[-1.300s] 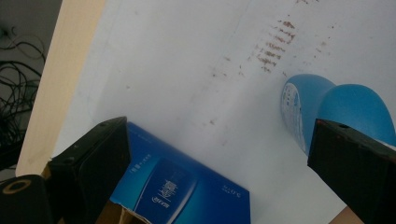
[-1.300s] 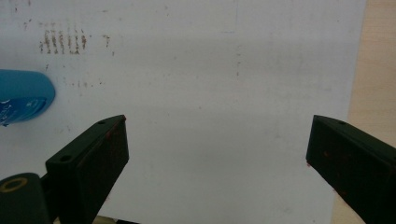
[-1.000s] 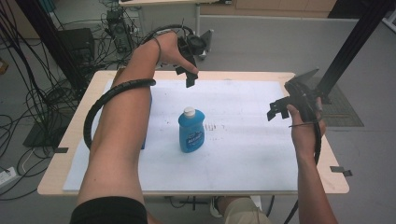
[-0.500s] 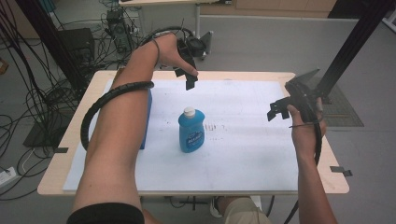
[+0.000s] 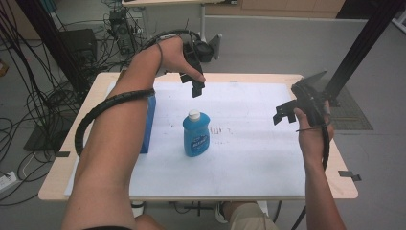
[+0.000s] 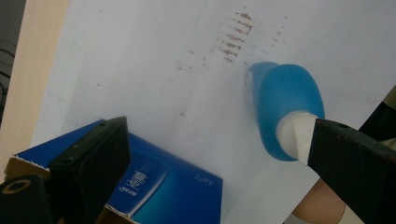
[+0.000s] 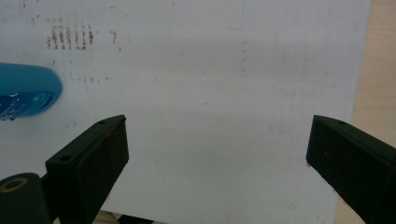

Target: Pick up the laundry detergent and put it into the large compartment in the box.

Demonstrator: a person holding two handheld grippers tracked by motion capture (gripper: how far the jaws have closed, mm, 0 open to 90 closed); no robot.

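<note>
A blue bottle (image 5: 196, 134) with a white cap stands upright in the middle of the white mat (image 5: 253, 153). My left gripper (image 5: 195, 86) hangs in the air just beyond and above it, jaws wide apart and holding nothing. In the left gripper view the bottle (image 6: 285, 102) sits below, its cap beside the right jaw of the left gripper (image 6: 217, 140). My right gripper (image 5: 286, 113) hovers open over the mat's right side. In the right gripper view the bottle (image 7: 25, 95) lies at the left edge, well apart from the right gripper (image 7: 217, 135).
A dark blue box (image 5: 149, 122) lies on the mat to the left of the bottle, partly behind my left forearm; the box (image 6: 163, 182) has a torn flap. The wooden table (image 5: 57, 182) borders the mat. Cables and equipment crowd the floor at the far left.
My left gripper has dropped slightly toward the bottle, and the forearm has shifted so more of the blue box shows. The right gripper has held still.
</note>
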